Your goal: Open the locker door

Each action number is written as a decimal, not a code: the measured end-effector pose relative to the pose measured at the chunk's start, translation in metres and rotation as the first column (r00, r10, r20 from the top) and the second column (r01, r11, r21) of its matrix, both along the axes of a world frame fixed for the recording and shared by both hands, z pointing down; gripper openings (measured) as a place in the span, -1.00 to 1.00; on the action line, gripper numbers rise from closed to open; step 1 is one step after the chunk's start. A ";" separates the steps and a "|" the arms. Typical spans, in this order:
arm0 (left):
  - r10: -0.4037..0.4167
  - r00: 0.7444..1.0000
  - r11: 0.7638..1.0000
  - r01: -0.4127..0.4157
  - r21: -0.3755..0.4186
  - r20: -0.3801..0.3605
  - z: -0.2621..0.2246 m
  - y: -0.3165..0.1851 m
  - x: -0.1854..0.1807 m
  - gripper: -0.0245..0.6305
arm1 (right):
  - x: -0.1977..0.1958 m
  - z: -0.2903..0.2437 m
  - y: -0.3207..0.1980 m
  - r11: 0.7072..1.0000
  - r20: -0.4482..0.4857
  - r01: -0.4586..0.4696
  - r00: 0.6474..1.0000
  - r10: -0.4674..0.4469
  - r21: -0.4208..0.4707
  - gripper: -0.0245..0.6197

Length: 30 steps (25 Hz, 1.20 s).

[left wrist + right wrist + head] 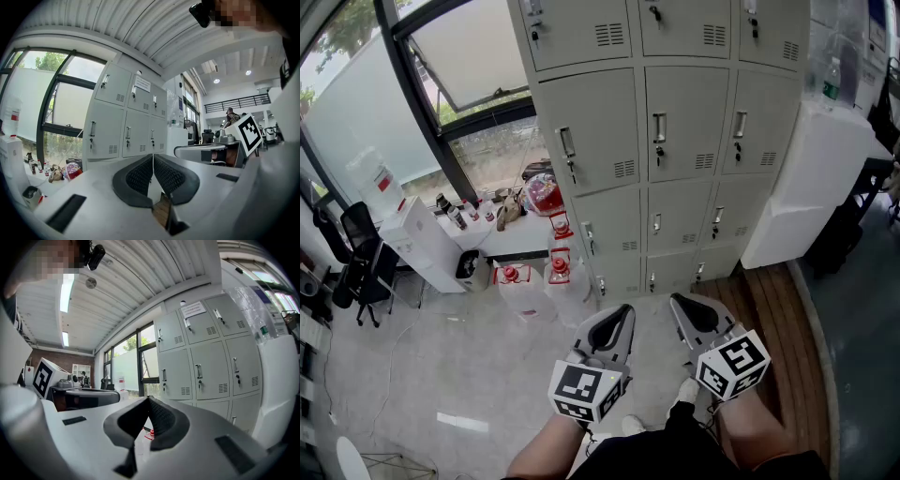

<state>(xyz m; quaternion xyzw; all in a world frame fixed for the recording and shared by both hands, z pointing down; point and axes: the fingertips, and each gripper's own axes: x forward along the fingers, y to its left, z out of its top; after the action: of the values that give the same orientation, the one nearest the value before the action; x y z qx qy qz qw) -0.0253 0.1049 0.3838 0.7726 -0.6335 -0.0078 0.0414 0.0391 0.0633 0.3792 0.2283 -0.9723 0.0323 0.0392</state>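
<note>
Facing lockers [689, 131], L/R tongs [623, 309] [678, 300] well short

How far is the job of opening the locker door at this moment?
Done: nothing; every door of the lockers in view is shut. In hand: nothing; the left gripper and right gripper are both shut, empty and away from the lockers. Left: go closer, grip a handle, pull one door open.

Head camera looking steeply down from above, lockers [675, 141] standing well ahead. Camera on left gripper [624, 309] facing level along jaws toward lockers; camera on right gripper [677, 300] doing likewise. All three sharing lockers and window [459, 66].
</note>
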 end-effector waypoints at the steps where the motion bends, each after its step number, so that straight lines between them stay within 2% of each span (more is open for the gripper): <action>1: 0.001 1.000 1.000 -0.001 0.000 0.002 0.000 0.000 0.000 -0.86 | -0.001 0.000 0.000 1.000 0.000 0.000 1.000 0.000 -0.001 -0.76; 19: 0.007 1.000 1.000 -0.007 0.007 -0.006 0.000 0.005 -0.008 -0.86 | -0.010 -0.004 0.002 1.000 0.001 0.008 1.000 -0.008 0.008 -0.76; 30: -0.018 1.000 1.000 0.018 -0.004 0.007 0.001 -0.017 -0.018 -0.86 | -0.023 -0.009 -0.033 0.999 0.007 0.034 0.999 -0.034 0.011 -0.76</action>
<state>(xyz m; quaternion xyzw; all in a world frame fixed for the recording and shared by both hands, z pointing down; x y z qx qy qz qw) -0.0434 0.0879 0.3852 0.7668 -0.6405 -0.0043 0.0408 0.0158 0.0301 0.3705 0.2118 -0.9763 0.0270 0.0349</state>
